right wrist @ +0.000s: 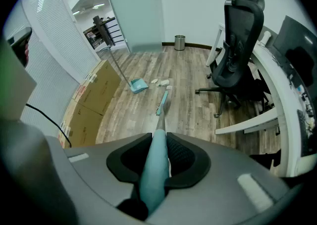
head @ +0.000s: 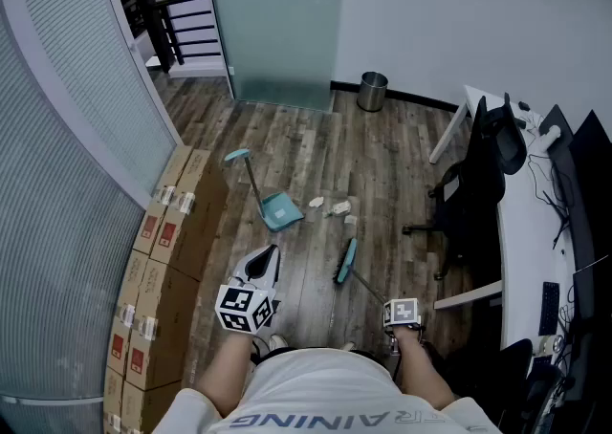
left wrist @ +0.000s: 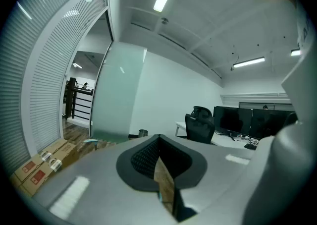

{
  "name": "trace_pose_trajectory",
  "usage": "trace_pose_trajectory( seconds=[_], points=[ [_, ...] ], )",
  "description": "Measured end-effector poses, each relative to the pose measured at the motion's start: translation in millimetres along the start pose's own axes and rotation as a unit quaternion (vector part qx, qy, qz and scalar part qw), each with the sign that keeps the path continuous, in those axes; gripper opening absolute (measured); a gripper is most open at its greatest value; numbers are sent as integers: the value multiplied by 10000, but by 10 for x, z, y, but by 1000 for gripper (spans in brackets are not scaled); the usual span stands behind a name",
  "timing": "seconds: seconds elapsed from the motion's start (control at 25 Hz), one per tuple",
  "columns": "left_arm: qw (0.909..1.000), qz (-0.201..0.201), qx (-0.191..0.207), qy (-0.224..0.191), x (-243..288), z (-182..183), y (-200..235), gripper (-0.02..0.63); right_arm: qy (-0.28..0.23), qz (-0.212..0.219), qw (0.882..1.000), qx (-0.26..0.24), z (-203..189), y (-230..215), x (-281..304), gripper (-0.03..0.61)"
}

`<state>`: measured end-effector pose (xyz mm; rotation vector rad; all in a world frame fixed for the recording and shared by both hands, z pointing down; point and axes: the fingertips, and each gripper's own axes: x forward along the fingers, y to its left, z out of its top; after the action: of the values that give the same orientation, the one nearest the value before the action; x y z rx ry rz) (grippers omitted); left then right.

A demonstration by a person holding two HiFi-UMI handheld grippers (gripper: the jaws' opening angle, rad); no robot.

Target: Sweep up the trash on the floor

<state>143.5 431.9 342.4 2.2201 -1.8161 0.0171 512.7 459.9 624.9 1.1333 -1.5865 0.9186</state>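
In the head view, the trash [head: 339, 207] is seen as a few pale scraps on the wooden floor [head: 382, 155], near the dustpan [head: 278, 211]. The dustpan is stood with its handle upright, presumably so the scraps can be pushed in. The broom [head: 345, 263] is rested with its head on the floor, near the scraps but short of them. Its handle runs back to the right gripper [head: 390, 308]. The left gripper [head: 263, 262] is held free above the floor.

In the left gripper view, the jaws are pressed together with nothing between them, and that gripper is judged idle.

In the right gripper view, the jaws are clamped on the teal handle. The handle is angled steeply down, likely so the head can be dragged toward the dustpan.
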Motion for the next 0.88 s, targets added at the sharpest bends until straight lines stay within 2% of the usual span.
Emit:
trace_pose_trajectory(
  seconds=[0.6, 0.88],
  points=[
    [9997, -191, -111, 94, -94, -111, 73, 3, -133, 33, 9997, 208, -48, 182, -94, 110],
    [9997, -126, -148, 168, -322, -140, 441, 3, -151, 7, 9991, 409, -62, 404, -111, 110]
  ],
)
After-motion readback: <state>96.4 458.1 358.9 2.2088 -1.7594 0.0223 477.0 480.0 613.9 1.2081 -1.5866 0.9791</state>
